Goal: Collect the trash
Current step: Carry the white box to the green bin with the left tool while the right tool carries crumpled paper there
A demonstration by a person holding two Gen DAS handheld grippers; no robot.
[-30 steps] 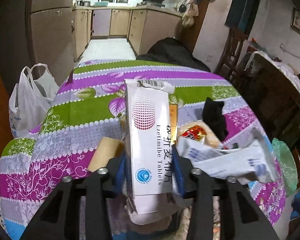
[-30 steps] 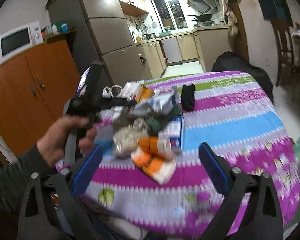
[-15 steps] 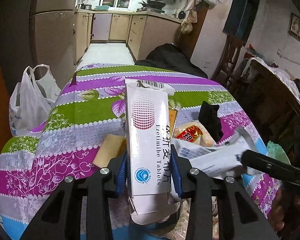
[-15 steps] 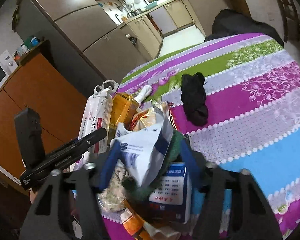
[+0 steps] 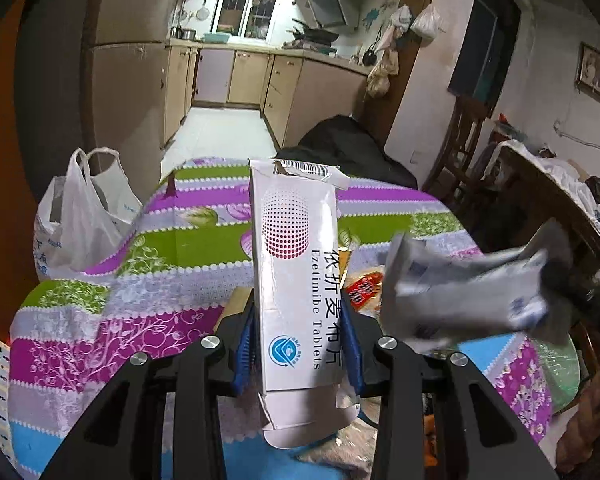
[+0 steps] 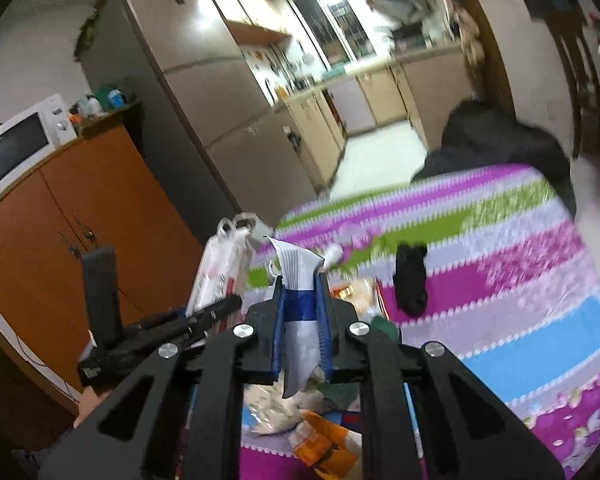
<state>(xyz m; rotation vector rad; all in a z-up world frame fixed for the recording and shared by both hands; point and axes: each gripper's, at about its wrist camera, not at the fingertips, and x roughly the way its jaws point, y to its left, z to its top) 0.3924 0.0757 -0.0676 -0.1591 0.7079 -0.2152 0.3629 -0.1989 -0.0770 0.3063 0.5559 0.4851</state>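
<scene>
Left gripper, right gripper: black frames, blue pads, silver screws.

left cam: sat on the left gripper, looked forward and down along its jaws over the counter, toward the kitchen doorway; tablet box filled the centre, very near.
right cam: sat on the right gripper, looked forward and slightly down, frame rolled and motion-blurred; fridge and orange cabinet at left, crumpled bag close in the jaws.
shared: striped counter cloth, trash pile, white plastic bag at the far edge, kitchen behind.
cross-view: left gripper showed in the right cam at lower left; crumpled bag showed blurred in the left cam at right.
</scene>
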